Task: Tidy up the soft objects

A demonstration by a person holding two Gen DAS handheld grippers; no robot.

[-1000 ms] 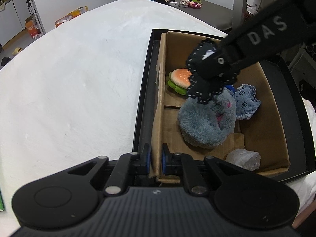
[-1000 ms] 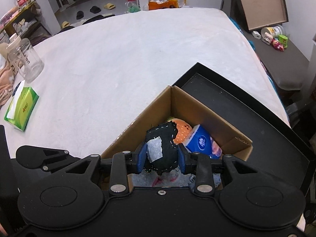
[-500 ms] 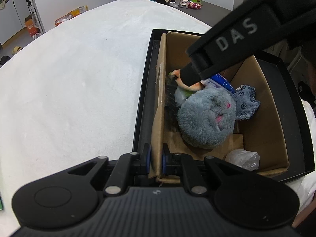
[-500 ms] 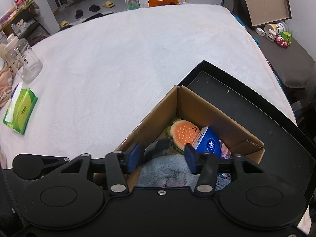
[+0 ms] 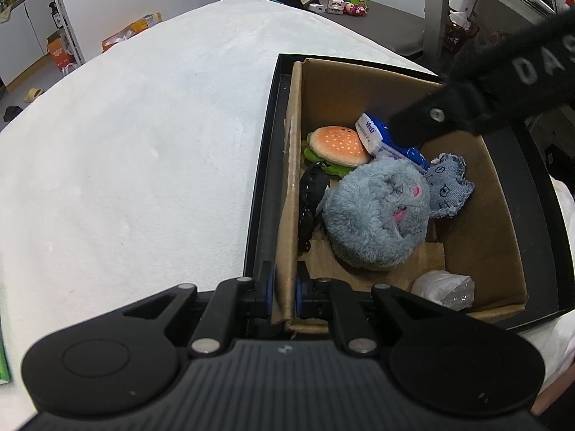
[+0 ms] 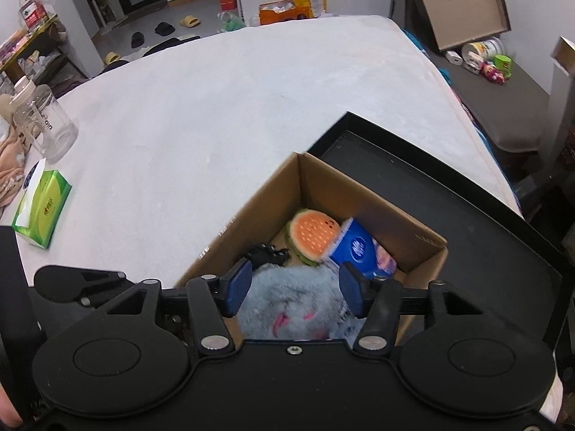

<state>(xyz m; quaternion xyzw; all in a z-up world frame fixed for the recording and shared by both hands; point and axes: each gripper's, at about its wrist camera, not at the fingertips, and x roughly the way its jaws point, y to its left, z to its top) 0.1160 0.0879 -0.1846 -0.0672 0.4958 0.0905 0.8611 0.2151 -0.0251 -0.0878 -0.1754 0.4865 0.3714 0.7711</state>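
Left gripper [image 5: 285,292], clamped on the near wall of the cardboard box [image 5: 287,194]. Right gripper [image 6: 293,289], jaws spread and empty, above the box. Inside the box: black stitched soft toy [image 5: 311,201] lying against the gripped wall, touching the grey plush animal [image 5: 377,212]; beyond them, burger plush [image 5: 337,145], blue tissue pack [image 5: 381,140] and denim plush [image 5: 447,186]. The box stands in a black tray [image 6: 467,215] on the white table [image 5: 143,143].
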